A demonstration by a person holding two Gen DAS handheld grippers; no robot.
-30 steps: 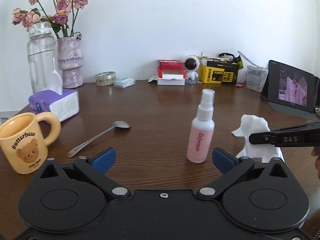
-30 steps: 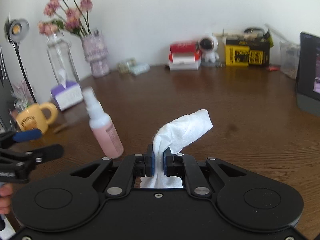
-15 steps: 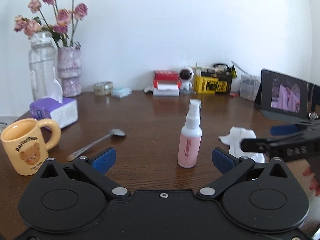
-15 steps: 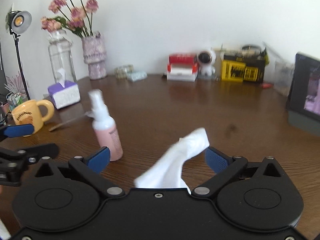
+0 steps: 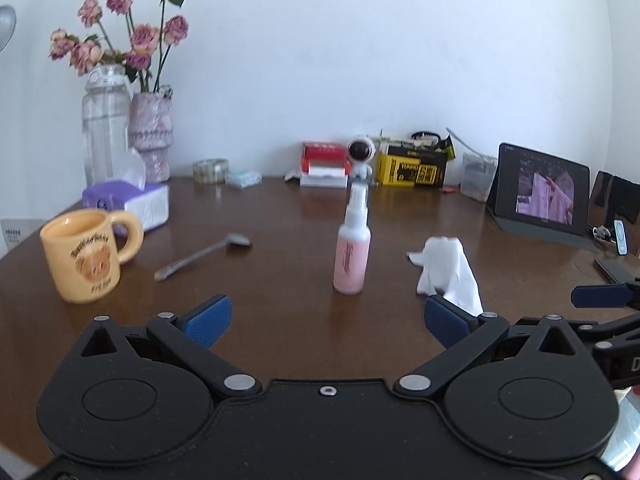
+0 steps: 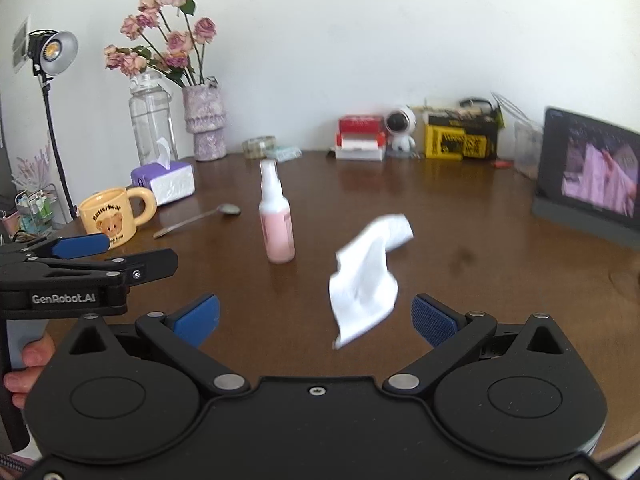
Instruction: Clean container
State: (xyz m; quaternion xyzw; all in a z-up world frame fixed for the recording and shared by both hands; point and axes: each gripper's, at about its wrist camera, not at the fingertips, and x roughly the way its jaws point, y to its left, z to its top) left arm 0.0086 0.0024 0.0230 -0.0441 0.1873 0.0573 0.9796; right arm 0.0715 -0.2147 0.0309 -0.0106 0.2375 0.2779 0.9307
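Note:
A yellow bear mug (image 5: 86, 254) (image 6: 114, 216) stands at the left of the brown table. A pink spray bottle (image 5: 352, 254) (image 6: 276, 226) stands upright mid-table. A crumpled white tissue (image 5: 448, 270) (image 6: 368, 280) lies on the table to the right of the bottle, free of both grippers. My left gripper (image 5: 326, 320) is open and empty, pulled back behind the bottle. My right gripper (image 6: 316, 318) is open and empty, just behind the tissue. Each gripper shows at the edge of the other's view.
A spoon (image 5: 202, 254) lies between mug and bottle. A purple tissue box (image 5: 128, 202), a clear bottle and a flower vase (image 5: 150, 138) stand at the back left. Boxes and a small astronaut figure (image 5: 360, 158) line the wall. A tablet (image 5: 544, 194) stands at the right.
My right gripper opened and let go of the tissue, which dropped onto the table. Both grippers pulled back from the bottle and the tissue.

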